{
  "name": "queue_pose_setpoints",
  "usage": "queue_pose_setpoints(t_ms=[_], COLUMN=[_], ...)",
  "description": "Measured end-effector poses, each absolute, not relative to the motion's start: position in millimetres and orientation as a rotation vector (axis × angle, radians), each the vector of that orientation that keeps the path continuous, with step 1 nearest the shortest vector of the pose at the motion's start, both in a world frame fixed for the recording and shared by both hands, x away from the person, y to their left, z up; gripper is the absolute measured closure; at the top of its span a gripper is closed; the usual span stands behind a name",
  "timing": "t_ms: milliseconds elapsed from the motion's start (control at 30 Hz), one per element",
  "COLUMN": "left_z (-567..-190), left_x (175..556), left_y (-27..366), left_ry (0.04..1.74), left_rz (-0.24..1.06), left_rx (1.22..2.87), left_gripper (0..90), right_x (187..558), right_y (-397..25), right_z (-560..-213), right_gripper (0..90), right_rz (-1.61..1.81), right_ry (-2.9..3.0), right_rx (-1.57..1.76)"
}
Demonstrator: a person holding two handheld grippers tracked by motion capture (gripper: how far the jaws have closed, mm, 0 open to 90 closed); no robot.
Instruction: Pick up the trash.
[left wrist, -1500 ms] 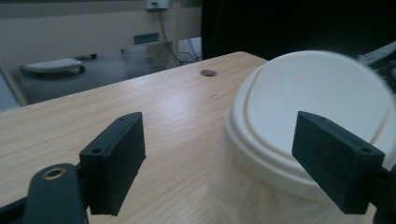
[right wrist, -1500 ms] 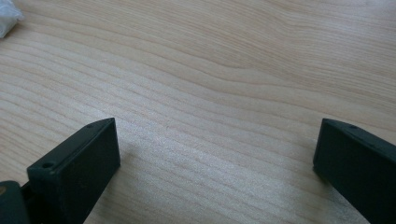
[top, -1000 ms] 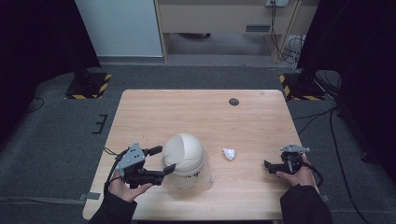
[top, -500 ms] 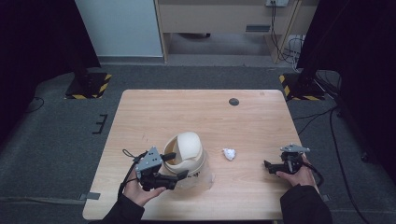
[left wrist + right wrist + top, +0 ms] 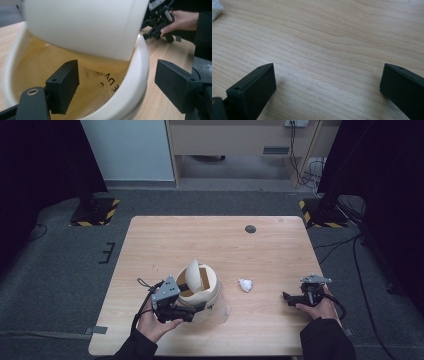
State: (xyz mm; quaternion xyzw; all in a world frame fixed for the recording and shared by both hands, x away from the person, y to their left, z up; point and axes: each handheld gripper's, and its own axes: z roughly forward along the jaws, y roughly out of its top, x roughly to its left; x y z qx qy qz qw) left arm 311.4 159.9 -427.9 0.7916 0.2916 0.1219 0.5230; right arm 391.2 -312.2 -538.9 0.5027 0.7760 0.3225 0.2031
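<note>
1. Near the front left of the wooden counter [image 5: 165,240] stands a round cream bin [image 5: 212,292] with a swing lid [image 5: 192,273].
2. The lid is tipped up on its edge, so the inside of the bin shows.
3. The left gripper [image 5: 197,308] is at the front rim of the bin, held by the left hand [image 5: 152,322].
4. In the left gripper view, its fingers [image 5: 63,87] are spread apart.
5. One finger is inside the bin and the other is outside, so the bin wall [image 5: 130,90] sits between them.
6. The fingers do not pinch the wall; I can see a gap on each side.
7. The white lid hangs just above the fingers.
8. A small white paper ball [image 5: 245,285] lies on the counter, to the right of the bin and not touching it.
9. The right gripper [image 5: 286,297] is over the right side of the counter, well apart from the bin.
10. In the right gripper view, its fingers [image 5: 252,92] are spread wide over bare wood.
11. The paper ball [image 5: 215,11] peeks in at the top left corner there.
</note>
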Motion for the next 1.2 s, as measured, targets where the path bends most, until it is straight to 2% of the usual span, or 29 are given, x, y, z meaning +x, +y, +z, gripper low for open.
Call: queue_pose_setpoints(t_ms=[600,1200], left_z=[-384,-352], left_x=[306,303], left_y=[210,212], left_ry=[0.740,0.692], left_rz=[0.409,0.454], left_rx=[1.734,1.623], left_gripper=[19.3,18.1], right_x=[391,391], right_y=[-312,-312], right_z=[-539,-539], right_gripper=[0.8,0.8], right_rz=[0.900,0.900], right_ry=[2.166,2.165], right_rx=[1.403,1.402])
